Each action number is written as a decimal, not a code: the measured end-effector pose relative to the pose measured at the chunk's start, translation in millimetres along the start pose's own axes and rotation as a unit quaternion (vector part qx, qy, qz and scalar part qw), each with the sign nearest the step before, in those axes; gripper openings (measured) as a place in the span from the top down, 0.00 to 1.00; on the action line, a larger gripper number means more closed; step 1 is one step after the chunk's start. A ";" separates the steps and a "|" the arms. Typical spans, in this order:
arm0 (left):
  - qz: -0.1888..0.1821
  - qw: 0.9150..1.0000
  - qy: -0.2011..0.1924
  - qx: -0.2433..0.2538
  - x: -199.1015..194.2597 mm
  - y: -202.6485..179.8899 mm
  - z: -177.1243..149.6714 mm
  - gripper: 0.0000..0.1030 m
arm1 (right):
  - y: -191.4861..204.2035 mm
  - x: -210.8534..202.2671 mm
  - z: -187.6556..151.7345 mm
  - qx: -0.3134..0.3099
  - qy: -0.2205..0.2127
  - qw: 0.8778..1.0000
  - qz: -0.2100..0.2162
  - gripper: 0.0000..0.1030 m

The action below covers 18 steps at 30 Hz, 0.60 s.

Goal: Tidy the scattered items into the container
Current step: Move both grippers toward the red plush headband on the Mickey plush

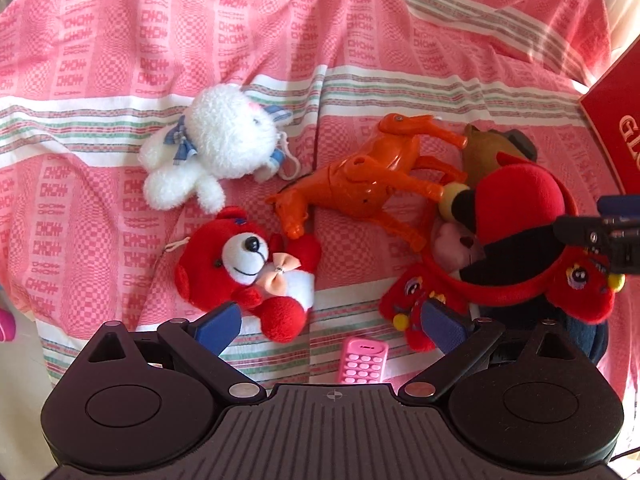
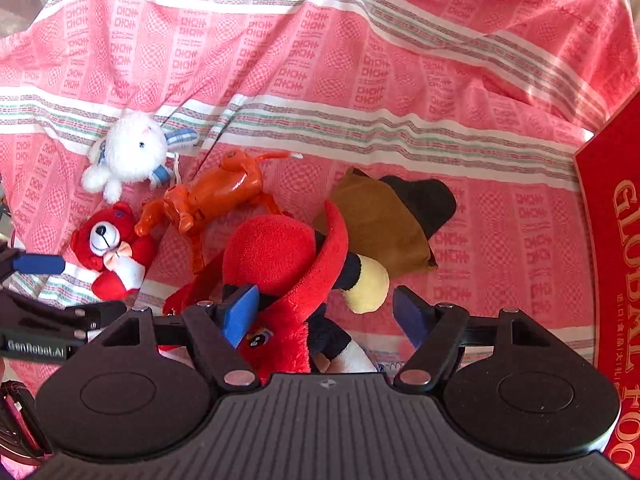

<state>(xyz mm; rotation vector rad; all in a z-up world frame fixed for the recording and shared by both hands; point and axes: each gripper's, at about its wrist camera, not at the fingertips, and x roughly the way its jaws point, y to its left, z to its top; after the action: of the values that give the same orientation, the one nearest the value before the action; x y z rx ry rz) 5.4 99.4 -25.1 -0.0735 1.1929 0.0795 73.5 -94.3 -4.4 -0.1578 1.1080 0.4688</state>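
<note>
The big red and black plush toy (image 2: 280, 256) lies right under my right gripper (image 2: 324, 316).

Its jaws are apart around the toy, not squeezing it. My left gripper (image 1: 328, 320) hangs open, nearer the red bear (image 1: 248, 272). The red box (image 2: 616, 280) waits to the right.

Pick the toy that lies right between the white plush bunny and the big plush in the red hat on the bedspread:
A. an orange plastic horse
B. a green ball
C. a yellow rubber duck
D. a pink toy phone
A: the orange plastic horse lies on its side on the bedspread, with the white plush bunny on one side and the big plush in the red hat on the other.
</note>
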 end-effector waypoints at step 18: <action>-0.047 0.996 0.072 0.030 69.9 -69.9 2.4 0.17 | -52.5 -16.0 -49.5 0.068 -0.016 0.996 0.052 0.25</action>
<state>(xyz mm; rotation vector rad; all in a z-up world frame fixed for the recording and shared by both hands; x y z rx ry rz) 40.3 31.7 -88.2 -0.0834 1.3340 -0.0442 50.1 -163.1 -17.9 0.0257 1.1154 0.4852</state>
